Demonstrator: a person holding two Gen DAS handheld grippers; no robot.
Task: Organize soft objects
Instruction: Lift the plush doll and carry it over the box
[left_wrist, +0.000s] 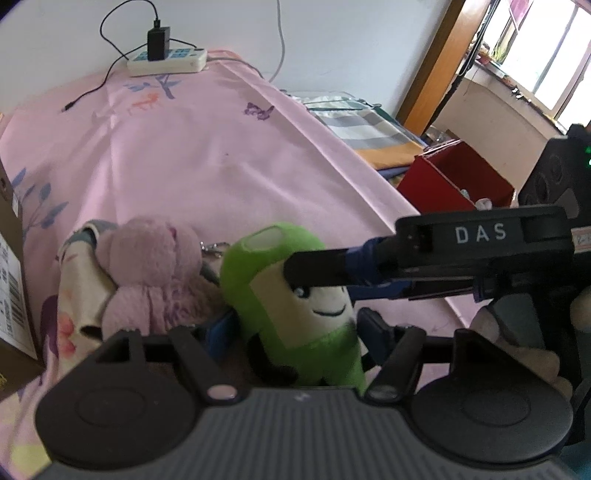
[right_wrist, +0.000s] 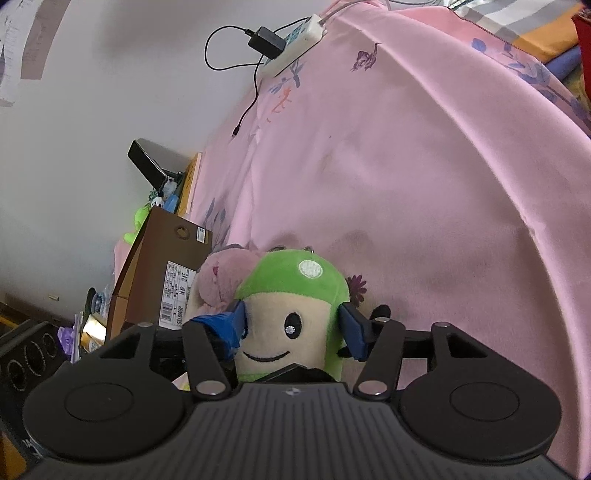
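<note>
A green plush doll with a cream smiling face (left_wrist: 295, 295) lies on the pink bedsheet (left_wrist: 207, 155). My left gripper (left_wrist: 291, 332) straddles its lower body, blue pads on both sides. My right gripper (right_wrist: 293, 326) has its blue pads pressed on both sides of the same doll's head (right_wrist: 291, 295); its fingers (left_wrist: 317, 271) reach in from the right in the left wrist view. A pink plush toy (left_wrist: 155, 273) in a floral cloth lies against the doll's left side; it also shows in the right wrist view (right_wrist: 221, 280).
A brown cardboard box (right_wrist: 162, 280) stands beside the plush toys. A white power strip (left_wrist: 166, 62) with a black charger lies at the far end of the bed. A red box (left_wrist: 454, 181) sits off the bed's right edge, near folded fabric (left_wrist: 369, 129).
</note>
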